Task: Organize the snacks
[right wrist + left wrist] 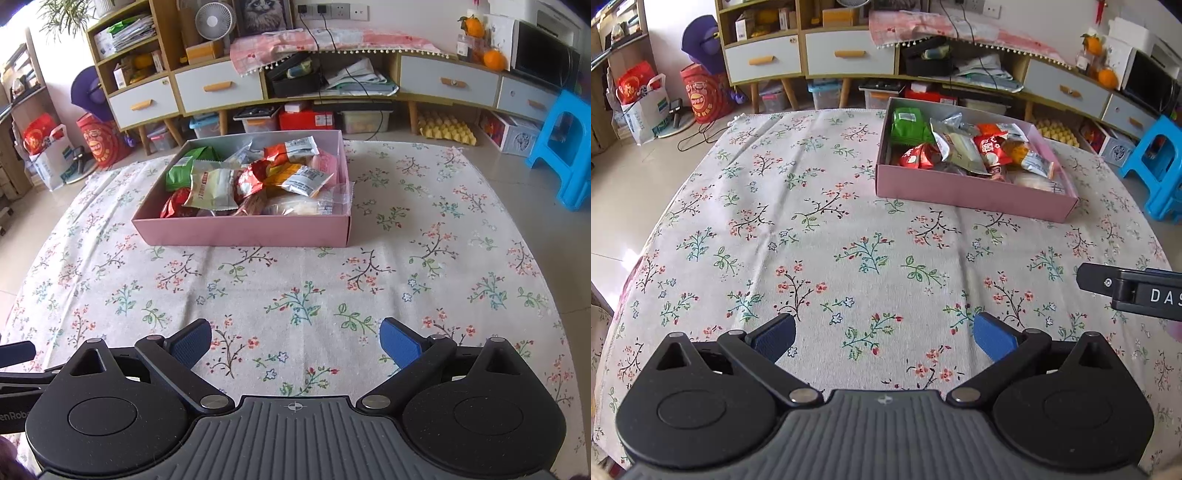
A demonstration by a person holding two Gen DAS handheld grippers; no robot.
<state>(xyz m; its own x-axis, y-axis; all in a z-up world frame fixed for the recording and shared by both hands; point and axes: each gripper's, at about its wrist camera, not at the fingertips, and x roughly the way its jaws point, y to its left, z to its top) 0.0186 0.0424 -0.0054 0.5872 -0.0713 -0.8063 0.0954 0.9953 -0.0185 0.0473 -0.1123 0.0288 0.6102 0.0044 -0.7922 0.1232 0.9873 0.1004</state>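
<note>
Floral-clothed table (295, 280) looks bare around the pink box (243, 230), snacks (258, 177) piled inside; I judge sorting done, left claw (884, 338) and right claw (295, 341) both apart, empty.

left gripper (884, 338): black linkage arms, blue textured pads, silver pivot screws, grey ribbed body with crosshair mark | right gripper (295, 341): same build; white lettering "DAS" on its side in left view

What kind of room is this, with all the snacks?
Probably a living room at home. A long cabinet with drawers lines the wall, a small fan sits above, and a pink snack box rests on a flowery tablecloth.
</note>
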